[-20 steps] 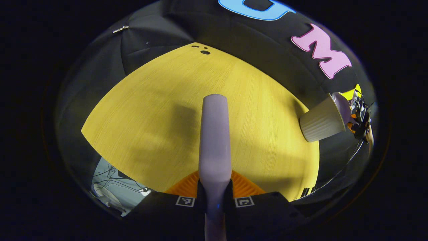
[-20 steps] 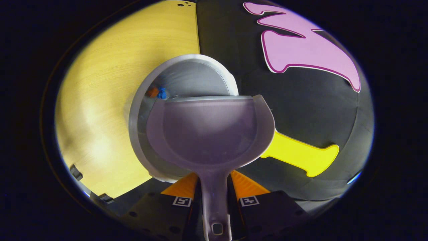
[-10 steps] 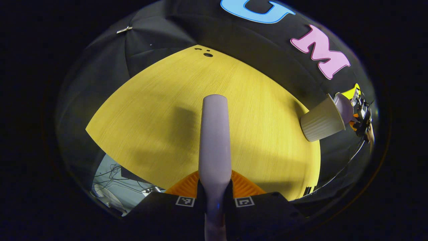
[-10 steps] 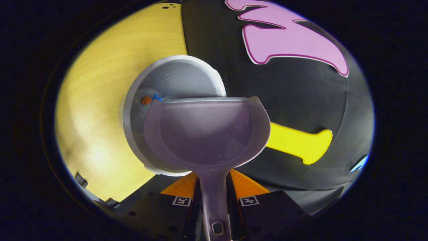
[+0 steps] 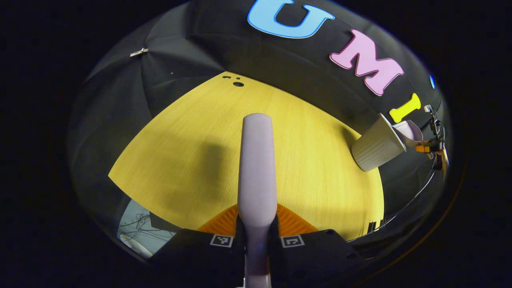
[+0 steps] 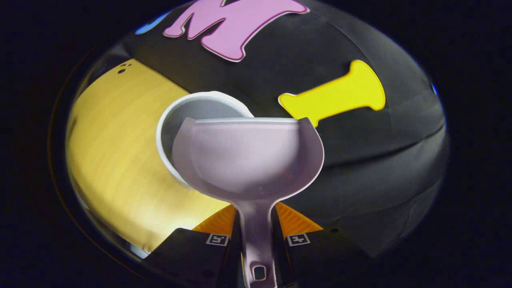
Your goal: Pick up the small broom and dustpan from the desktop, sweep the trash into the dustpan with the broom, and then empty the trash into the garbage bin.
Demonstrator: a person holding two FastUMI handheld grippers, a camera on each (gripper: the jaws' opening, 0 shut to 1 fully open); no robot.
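Overhead, our right gripper (image 6: 258, 230) has its jaws clamped on the dustpan (image 6: 248, 160) above the bin (image 6: 200, 110); our left gripper (image 5: 257, 230) pinches the broom (image 5: 257, 160) over the desk (image 5: 312, 160).

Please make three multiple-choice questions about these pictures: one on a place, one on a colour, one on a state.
1. Where is the dustpan?
A. flat on the table
B. held above the bin
C. on the floor

2. What colour is the tabletop?
A. yellow
B. white
C. blue

3. How is the left gripper?
A. wide open
B. shut on the broom
C. shut on the bin

Answers:
1 B: the pan hangs in front of and over the mouth of the garbage bin.
2 A: its wood grain is yellow.
3 B: both fingers press the broom by its handle.
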